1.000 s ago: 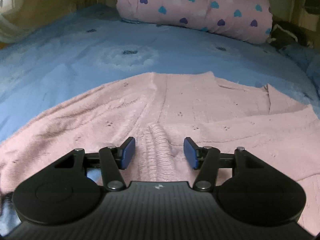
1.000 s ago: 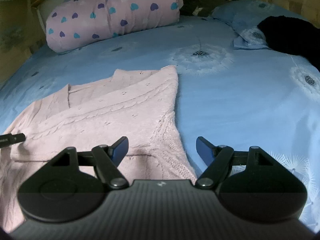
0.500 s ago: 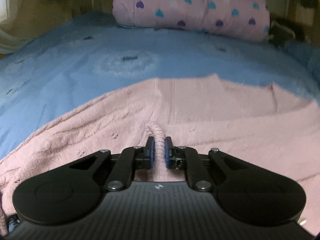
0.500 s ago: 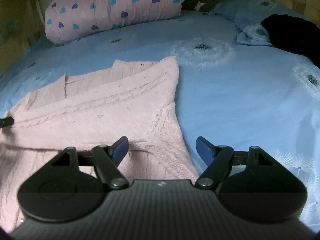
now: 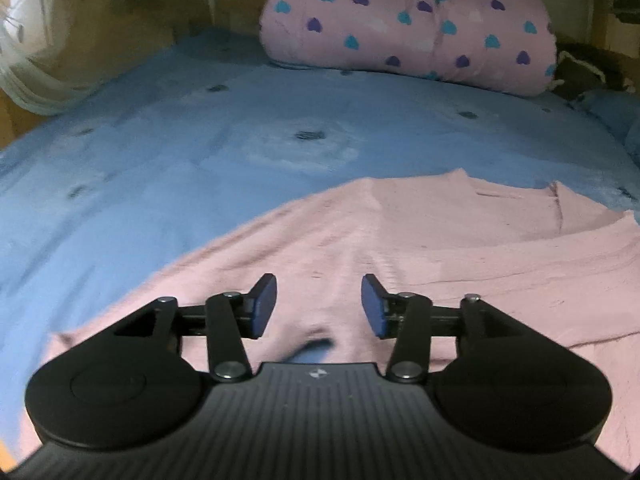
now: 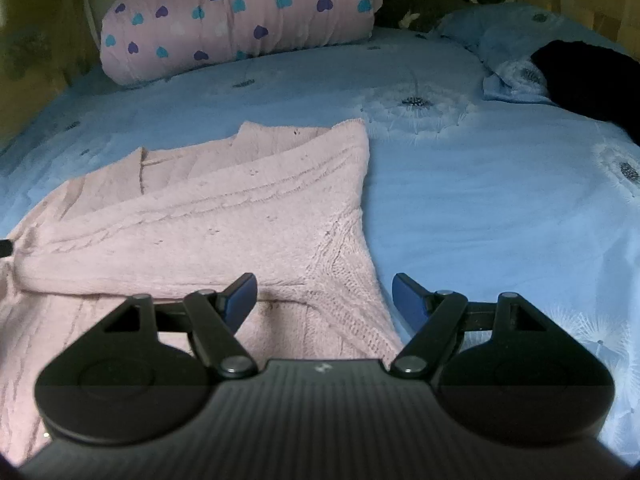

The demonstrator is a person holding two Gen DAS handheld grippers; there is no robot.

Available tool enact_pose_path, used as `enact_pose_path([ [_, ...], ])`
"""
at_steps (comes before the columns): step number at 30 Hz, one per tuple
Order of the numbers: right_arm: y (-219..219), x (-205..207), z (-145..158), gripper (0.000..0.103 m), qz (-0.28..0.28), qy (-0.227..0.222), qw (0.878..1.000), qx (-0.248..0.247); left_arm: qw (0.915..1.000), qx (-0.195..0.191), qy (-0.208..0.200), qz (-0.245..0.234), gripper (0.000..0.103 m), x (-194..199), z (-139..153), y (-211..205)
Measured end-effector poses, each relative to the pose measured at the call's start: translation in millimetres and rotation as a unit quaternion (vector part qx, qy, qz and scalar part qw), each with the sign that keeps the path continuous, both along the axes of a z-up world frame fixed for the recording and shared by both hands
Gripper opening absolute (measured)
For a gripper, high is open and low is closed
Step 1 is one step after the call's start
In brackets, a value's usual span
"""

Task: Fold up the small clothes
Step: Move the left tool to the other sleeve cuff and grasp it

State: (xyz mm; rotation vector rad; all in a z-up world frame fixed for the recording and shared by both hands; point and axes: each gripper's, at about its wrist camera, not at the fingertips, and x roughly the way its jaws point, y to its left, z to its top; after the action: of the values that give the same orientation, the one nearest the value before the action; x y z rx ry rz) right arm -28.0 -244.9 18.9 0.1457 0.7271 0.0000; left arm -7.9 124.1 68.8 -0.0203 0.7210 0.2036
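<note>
- Now, left wrist view: my left gripper (image 5: pixel 319 306) has just been opening, nothing pinched; the pink sweater (image 5: pixel 400 248) lies below on the blue bedsheet (image 5: pixel 160 168), dropped to finish that fold.
- Right wrist view: my right gripper (image 6: pixel 324 300) hangs released over the sweater's edge, ready for the next fold.

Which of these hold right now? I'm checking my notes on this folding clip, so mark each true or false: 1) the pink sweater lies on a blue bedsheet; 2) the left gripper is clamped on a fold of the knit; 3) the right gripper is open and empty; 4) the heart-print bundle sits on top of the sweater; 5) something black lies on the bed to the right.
1) True: the pink sweater lies on the blue bedsheet.
2) False: the left gripper has just been opening; nothing is between its jaws.
3) True: the right gripper is open and empty.
4) False: the heart-print bundle sits apart at the bed's far end.
5) True: a black item lies there.
</note>
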Motion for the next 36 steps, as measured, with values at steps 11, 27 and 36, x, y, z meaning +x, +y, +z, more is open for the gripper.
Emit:
enact_pose_path([
  [11, 7.0, -21.4, 5.2, 0.076, 0.023, -0.021, 1.000, 0.001, 0.9966, 0.074, 0.008, 0.036, 0.086, -65.2, 52.7, 59.9],
  [27, 29.1, -63.8, 2.8, 0.076, 0.038, -0.037, 0.998, 0.024, 0.9907, 0.004, 0.086, 0.106, 0.090, -85.8, -1.7, 176.6],
  [36, 28.0, -65.6, -7.9, 0.076, 0.030, -0.041, 0.998, 0.033, 0.9876, -0.070, 0.090, 0.108, 0.090, -82.0, -32.5, 199.4],
])
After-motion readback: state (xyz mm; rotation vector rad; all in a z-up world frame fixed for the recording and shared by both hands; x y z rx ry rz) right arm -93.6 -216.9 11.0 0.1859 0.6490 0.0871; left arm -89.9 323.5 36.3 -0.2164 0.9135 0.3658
